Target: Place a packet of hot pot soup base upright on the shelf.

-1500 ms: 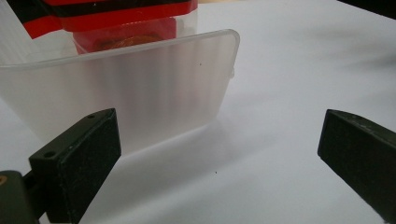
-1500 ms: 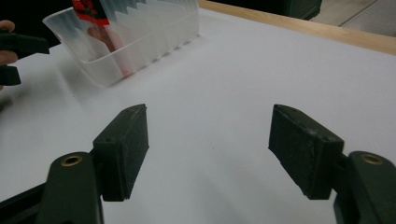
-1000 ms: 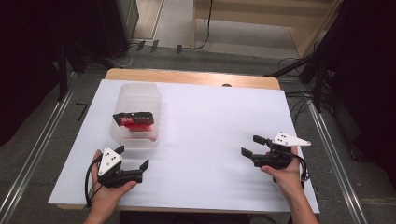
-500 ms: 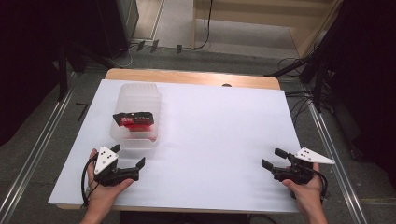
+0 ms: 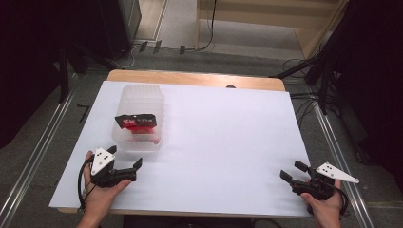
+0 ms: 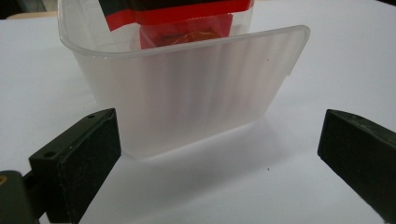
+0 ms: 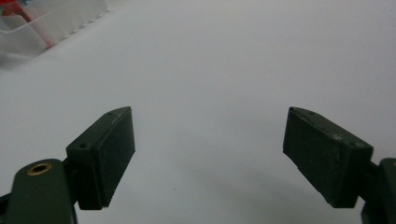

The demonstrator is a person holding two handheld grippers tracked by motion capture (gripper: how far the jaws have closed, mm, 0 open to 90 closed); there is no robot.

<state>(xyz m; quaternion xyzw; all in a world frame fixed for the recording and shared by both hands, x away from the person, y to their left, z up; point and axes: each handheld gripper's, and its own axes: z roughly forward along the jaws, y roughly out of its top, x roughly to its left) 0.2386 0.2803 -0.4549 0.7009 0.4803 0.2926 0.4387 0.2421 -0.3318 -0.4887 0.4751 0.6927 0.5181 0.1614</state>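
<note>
Left tool (image 5: 127, 167) faces clear tub (image 5: 139, 118), its length running away from it

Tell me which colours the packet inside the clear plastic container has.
The packet is black and red with white print, best seen in the high view.

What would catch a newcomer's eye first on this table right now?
The red and black packet stands out most, lying inside the clear plastic tub on the left half of the white table. Next come the two black claws at the near edge: the left claw sits open just short of the tub's near wall, and the right claw is open over bare table at the far right corner, holding nothing.
</note>
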